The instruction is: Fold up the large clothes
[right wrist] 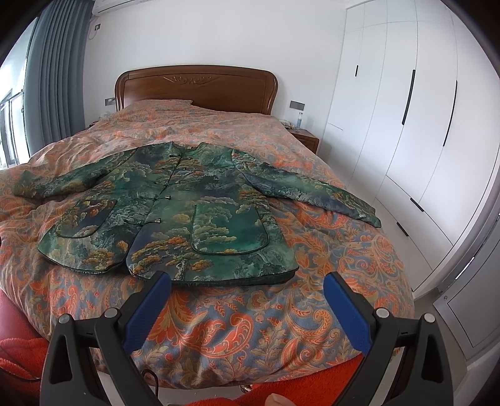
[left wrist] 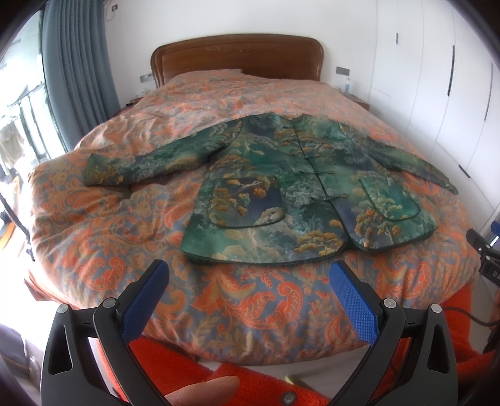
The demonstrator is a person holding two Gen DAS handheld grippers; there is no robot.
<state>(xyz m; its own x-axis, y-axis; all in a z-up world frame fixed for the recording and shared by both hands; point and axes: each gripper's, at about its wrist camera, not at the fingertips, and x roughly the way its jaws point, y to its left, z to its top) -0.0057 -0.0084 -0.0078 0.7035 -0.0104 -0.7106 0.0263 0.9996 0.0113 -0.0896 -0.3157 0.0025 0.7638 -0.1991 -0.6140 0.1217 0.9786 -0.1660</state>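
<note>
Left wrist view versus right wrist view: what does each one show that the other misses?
Only the left wrist view shows the other hand-held gripper at its right edge, the bright window at far left, and a fingertip at the bottom.

Only the right wrist view shows the air conditioner up by the ceiling and the bedside table clearly.

Both show the green jacket spread flat, buttoned, sleeves out, on the orange quilt, the wooden headboard, the white wardrobe, and an open hand-held gripper short of the hem.
</note>
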